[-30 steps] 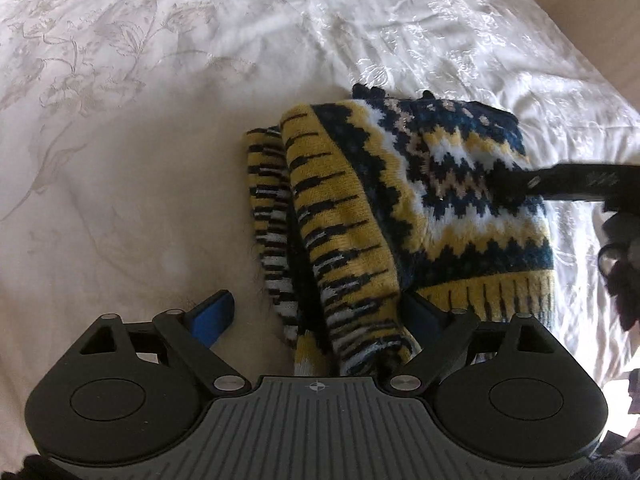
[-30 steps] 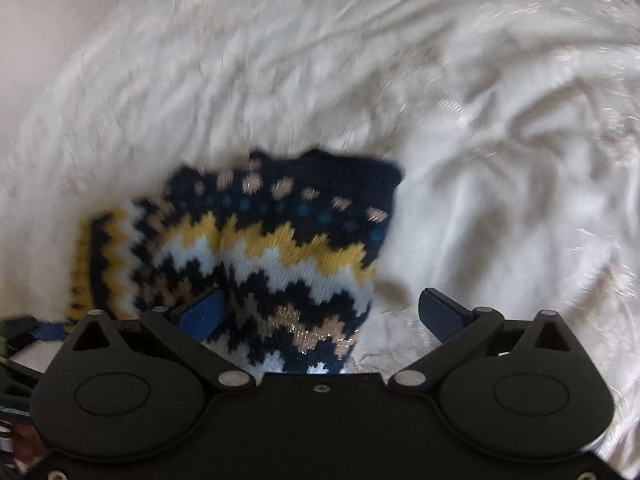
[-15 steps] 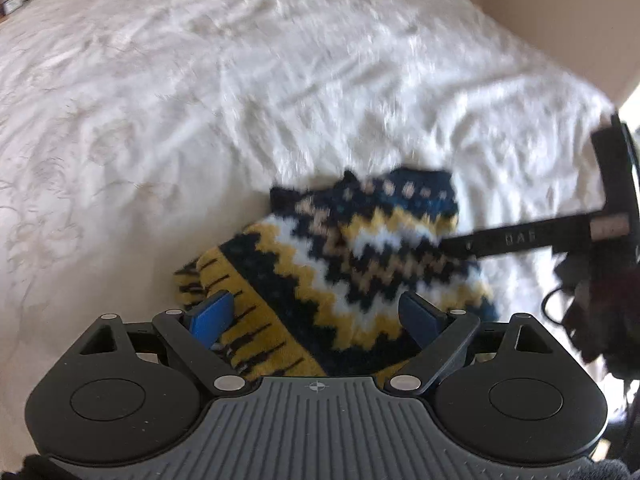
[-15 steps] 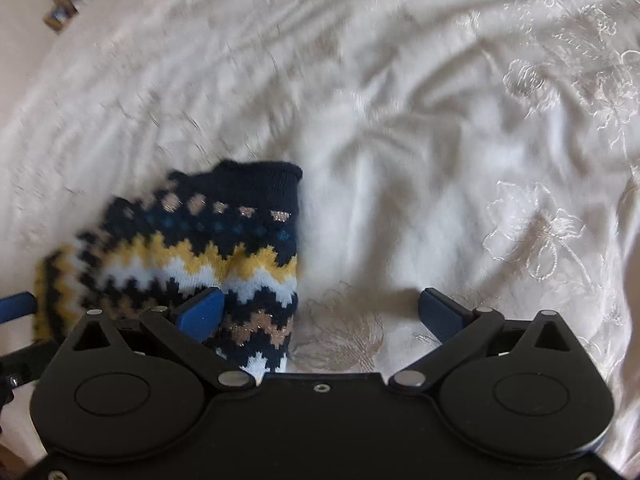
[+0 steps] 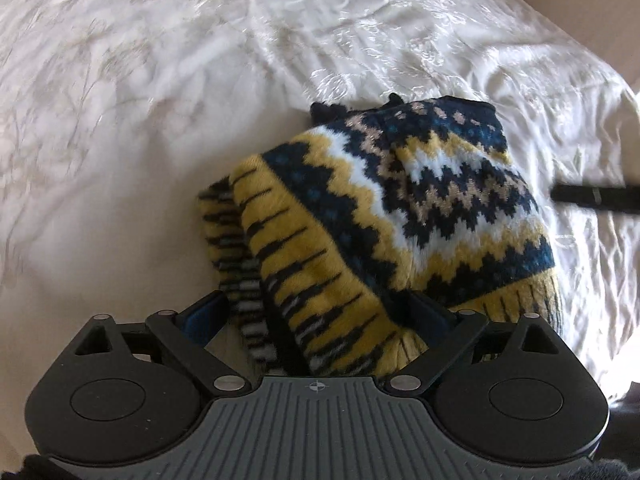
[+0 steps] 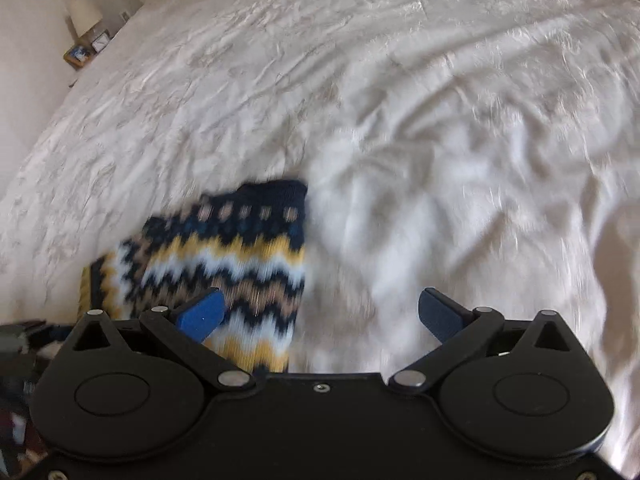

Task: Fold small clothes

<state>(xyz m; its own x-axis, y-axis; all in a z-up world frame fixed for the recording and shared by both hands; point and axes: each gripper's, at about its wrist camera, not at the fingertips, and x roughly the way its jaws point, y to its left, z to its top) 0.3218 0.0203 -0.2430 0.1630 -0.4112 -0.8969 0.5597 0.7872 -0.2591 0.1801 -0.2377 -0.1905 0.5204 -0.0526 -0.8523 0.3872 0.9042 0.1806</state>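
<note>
Knitted sweater (image 5: 404,216), small and folded, lies on the bed's white embroidered cover (image 5: 160,92), its yellow ribbed hem nearest the left gripper (image 5: 316,320). That gripper's jaws are opening wide; the hem sits between them, though the right-hand finger is half buried under the knit, so I cannot be sure it is clear of the wool. Navy, white, tan and yellow zigzag bands run across the top layer, with a second striped edge peeking out on the left beneath it. The right gripper (image 6: 320,312) hangs over the sweater's edge, jaws spread wide and holding nothing, one blue finger (image 6: 202,314) above the knit and the other above bare cover. Farther off, a lamp (image 6: 84,14) stands on a bedside stand.
</note>
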